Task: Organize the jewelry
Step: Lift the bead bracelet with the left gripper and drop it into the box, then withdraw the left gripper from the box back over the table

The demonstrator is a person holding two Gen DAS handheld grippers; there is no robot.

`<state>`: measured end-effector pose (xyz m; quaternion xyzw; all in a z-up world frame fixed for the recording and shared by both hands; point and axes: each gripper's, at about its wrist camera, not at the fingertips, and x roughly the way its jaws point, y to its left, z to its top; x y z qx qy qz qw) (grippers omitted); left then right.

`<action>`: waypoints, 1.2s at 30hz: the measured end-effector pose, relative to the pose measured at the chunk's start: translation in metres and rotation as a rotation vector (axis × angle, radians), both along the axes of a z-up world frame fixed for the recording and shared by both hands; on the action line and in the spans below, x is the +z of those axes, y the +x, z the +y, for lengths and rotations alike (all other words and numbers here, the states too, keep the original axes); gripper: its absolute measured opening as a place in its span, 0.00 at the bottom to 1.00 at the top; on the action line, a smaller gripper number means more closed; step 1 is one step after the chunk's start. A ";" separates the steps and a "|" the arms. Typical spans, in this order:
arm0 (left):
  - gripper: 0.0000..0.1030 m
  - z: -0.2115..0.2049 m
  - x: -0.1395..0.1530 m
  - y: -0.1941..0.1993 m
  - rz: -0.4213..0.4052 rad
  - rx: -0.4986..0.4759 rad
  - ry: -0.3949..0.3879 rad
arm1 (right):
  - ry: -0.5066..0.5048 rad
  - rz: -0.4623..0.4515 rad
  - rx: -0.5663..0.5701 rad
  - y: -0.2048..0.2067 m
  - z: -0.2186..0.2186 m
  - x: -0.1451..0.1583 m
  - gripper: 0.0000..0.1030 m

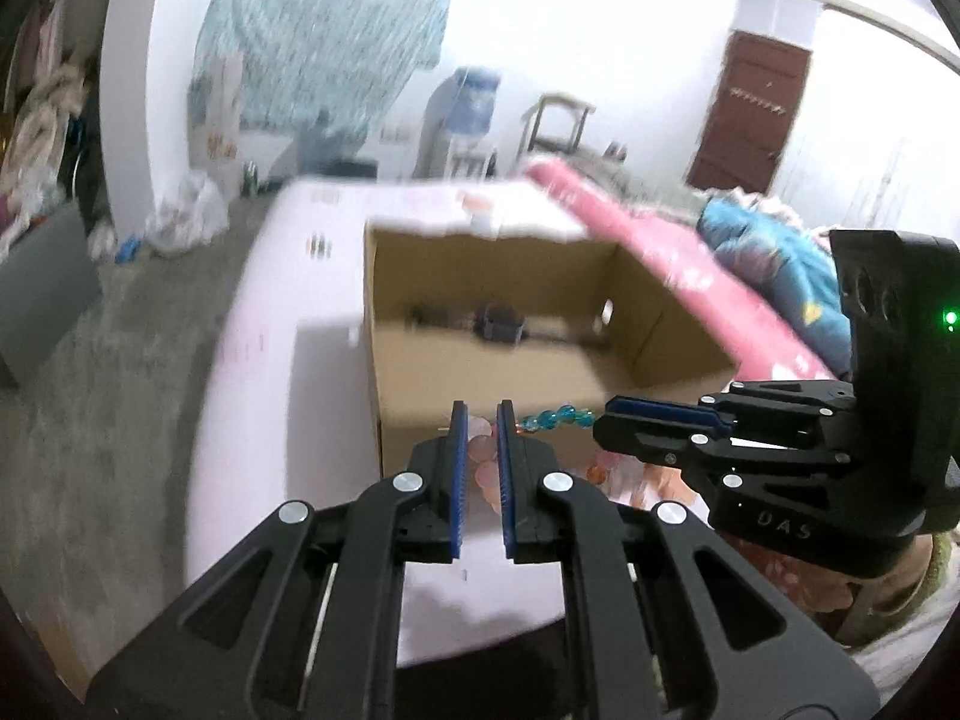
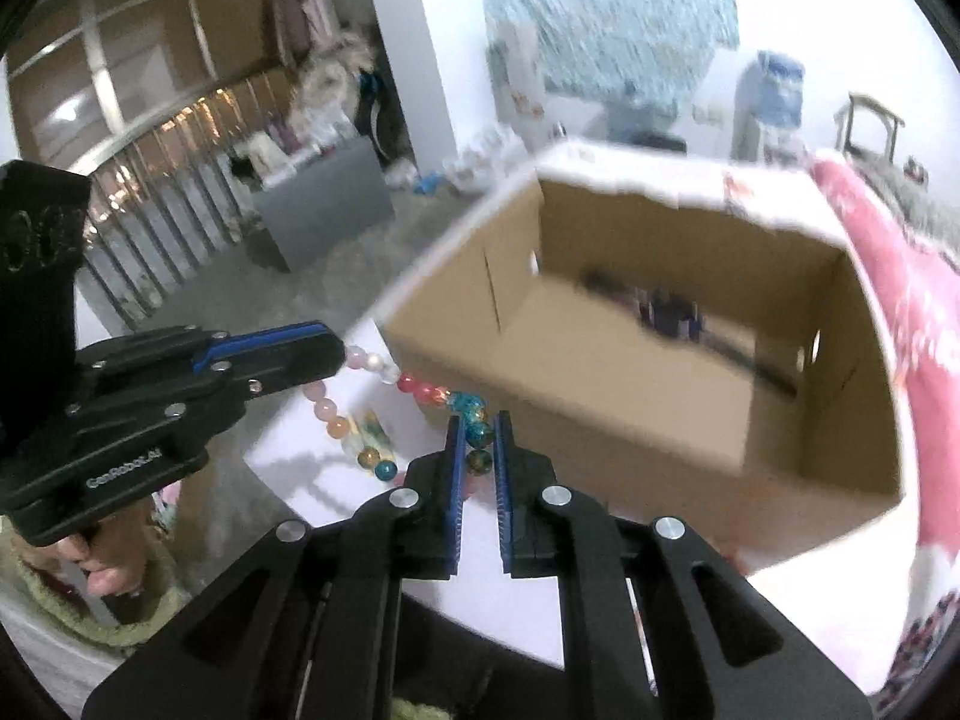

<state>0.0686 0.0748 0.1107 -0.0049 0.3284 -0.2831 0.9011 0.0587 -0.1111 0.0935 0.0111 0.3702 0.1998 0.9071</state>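
A string of coloured glass beads (image 2: 420,393) hangs stretched between my two grippers, above the white table just in front of an open cardboard box (image 2: 660,372). My left gripper (image 1: 481,414) is shut on its pale pink beads (image 1: 483,462). My right gripper (image 2: 478,420) is shut on its blue beads (image 2: 474,432). In the left wrist view the blue beads (image 1: 555,418) run from my left gripper to the right gripper (image 1: 606,420). In the right wrist view the left gripper (image 2: 339,348) holds the pale end. A dark wristwatch (image 2: 672,312) lies inside the box.
The box (image 1: 510,354) stands on a round white table (image 1: 282,324). A pink blanket (image 2: 912,312) lies to the right of the box. More loose beads (image 2: 372,450) lie on the table under the string. Grey floor and a grey cabinet (image 2: 324,204) are to the left.
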 end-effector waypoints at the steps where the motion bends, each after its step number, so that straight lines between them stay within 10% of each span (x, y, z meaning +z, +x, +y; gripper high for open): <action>1: 0.08 -0.002 0.009 0.005 -0.020 -0.011 -0.011 | 0.003 -0.022 0.006 0.005 -0.002 0.009 0.09; 6: 0.08 -0.029 0.031 0.053 -0.051 -0.038 0.012 | -0.028 -0.004 0.012 0.062 -0.016 0.027 0.09; 19: 0.09 -0.085 -0.044 0.151 0.200 -0.017 0.257 | 0.017 0.514 0.044 0.202 -0.038 -0.074 0.10; 25: 0.11 -0.069 -0.030 0.141 0.183 0.018 0.238 | 0.060 0.439 0.049 0.192 -0.051 -0.058 0.15; 36: 0.74 0.001 -0.020 0.090 0.207 0.151 -0.002 | 0.164 0.030 -0.259 0.042 -0.180 0.016 0.64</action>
